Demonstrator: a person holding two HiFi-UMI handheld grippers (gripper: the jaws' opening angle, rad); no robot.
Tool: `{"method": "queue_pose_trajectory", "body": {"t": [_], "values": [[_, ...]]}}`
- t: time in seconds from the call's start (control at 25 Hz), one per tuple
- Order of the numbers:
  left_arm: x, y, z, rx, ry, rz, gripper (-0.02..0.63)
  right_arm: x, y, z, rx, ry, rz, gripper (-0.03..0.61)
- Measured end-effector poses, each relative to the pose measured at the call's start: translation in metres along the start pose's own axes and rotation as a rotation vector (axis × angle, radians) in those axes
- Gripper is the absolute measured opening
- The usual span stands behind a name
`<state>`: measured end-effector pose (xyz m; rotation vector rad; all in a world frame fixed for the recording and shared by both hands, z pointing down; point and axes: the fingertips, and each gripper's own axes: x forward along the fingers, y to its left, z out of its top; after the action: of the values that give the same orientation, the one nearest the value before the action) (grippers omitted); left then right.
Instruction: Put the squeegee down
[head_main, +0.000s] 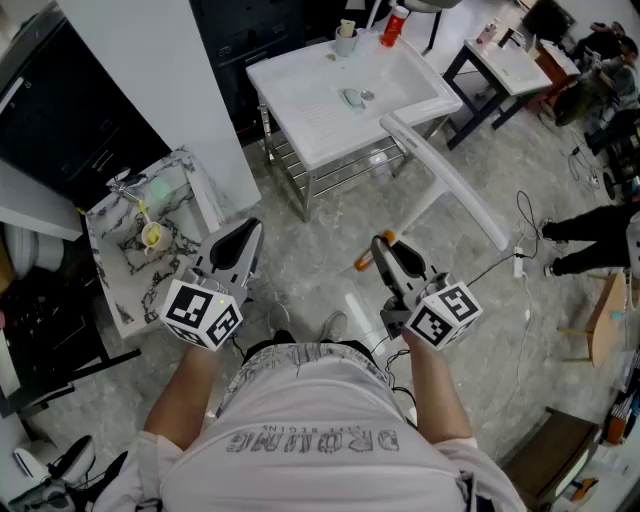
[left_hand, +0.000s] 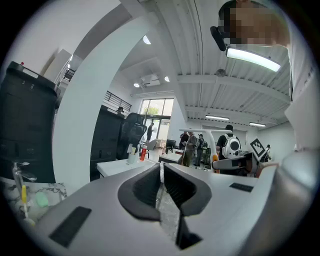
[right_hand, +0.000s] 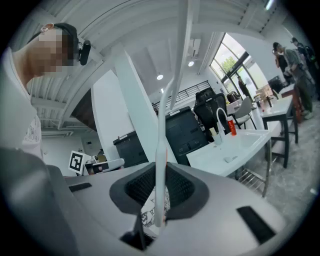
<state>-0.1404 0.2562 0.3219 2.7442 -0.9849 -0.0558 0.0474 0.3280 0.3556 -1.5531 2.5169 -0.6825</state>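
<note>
Right gripper (head_main: 385, 245) has the squeegee (head_main: 450, 185) clamped, both pads pinching the thin white handle close to its orange butt end, and in the right gripper view that handle (right_hand: 161, 150) shoots straight up out of the jaws and off the top of the picture. So the tool is in the air, carried out in front of the person, nothing under it but floor. Here's the geometry that matters: the handle's long axis runs away from the gripper, forward and slightly right, with the wide blade bar set across the far tip on a diagonal, and that bar hangs over the near right corner of the white sink counter (head_main: 300, 110). Looks to me like the set-down wants the whole length carried forward and lowered flat rather than dropped tip first, since the heavy end is the far one. Left gripper (head_main: 245, 235) sits well apart on the left, pads drawn almost together with nothing between them, pointing toward the marble counter (head_main: 195, 170). The right hand is clearly the one doing this job.
</note>
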Motion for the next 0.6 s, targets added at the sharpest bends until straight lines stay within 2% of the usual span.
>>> {"method": "queue_pose_trajectory", "body": {"t": [0.6], "values": [[0.004, -0.019, -0.003, 0.002, 0.003, -0.002, 0.037, -0.011, -0.001, -0.006, -0.002, 0.021, 0.02, 0.066]]}}
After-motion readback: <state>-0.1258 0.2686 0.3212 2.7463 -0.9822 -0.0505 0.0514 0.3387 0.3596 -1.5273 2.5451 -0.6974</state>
